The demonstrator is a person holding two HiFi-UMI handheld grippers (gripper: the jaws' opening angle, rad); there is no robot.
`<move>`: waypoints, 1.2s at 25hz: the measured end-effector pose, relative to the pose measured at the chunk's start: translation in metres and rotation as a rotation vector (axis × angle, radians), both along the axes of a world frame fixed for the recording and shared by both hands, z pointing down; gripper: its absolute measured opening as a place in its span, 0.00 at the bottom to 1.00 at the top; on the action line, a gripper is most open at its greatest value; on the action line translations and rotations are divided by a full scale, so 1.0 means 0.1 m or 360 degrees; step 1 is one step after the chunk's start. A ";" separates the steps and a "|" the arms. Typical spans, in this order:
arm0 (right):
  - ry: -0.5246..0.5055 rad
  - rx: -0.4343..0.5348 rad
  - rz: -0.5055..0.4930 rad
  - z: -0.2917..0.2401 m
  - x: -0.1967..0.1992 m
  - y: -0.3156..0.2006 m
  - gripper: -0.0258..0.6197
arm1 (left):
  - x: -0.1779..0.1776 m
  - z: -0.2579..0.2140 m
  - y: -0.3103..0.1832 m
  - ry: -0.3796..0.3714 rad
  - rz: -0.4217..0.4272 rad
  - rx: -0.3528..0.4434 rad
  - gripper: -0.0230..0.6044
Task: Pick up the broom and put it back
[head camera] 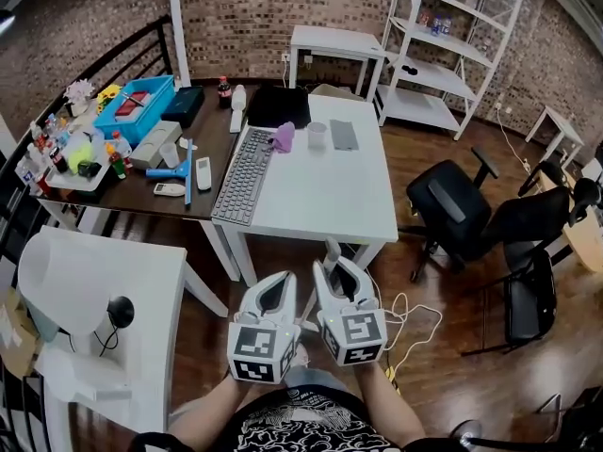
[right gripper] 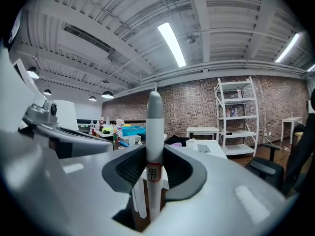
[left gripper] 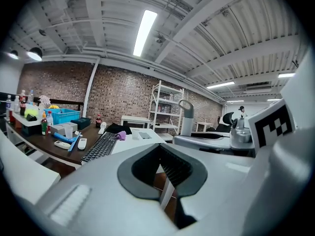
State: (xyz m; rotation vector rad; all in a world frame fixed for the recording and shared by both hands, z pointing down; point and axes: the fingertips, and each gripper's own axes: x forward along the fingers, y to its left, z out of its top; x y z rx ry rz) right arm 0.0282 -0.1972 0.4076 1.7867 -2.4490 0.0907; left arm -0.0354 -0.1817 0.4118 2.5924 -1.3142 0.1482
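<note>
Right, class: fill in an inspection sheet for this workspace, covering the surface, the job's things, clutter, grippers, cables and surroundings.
Surface: white table set against a dark brown table; wooden floor below.
Job's things: broom handle, upright in the right hand-held gripper; broom head not in view.
Clutter: keyboard, purple cloth, cup, blue bin, cola bottle.
Grippers: right hand-held gripper shut on the broom handle; left hand-held gripper jaws together, empty.
Cables: white cable loose on the floor.
Surroundings: brick wall, white shelving, black office chairs.
</note>
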 end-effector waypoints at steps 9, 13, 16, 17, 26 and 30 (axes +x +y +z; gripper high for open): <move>0.0048 -0.0086 -0.0046 0.45 0.00 -0.51 0.19 | -0.05 0.19 -0.31 -0.0031 -0.0074 -0.0066 0.04; 0.0080 -0.0133 -0.0075 0.66 -0.01 -0.67 0.19 | -0.05 0.29 -0.42 -0.0051 -0.0097 -0.0101 0.04; 0.0094 -0.0177 -0.0094 0.84 -0.02 -0.79 0.19 | -0.04 0.36 -0.51 -0.0057 -0.0109 -0.0136 0.04; 0.0096 -0.0191 -0.0099 0.89 -0.01 -0.82 0.19 | -0.04 0.37 -0.54 -0.0058 -0.0112 -0.0141 0.04; 0.0108 -0.0284 -0.0142 1.24 0.01 -1.11 0.19 | 0.06 0.54 -0.75 -0.0083 -0.0124 -0.0190 0.04; 0.0106 -0.0328 -0.0148 1.39 0.01 -1.22 0.19 | 0.04 0.56 -0.87 -0.0082 -0.0143 -0.0192 0.04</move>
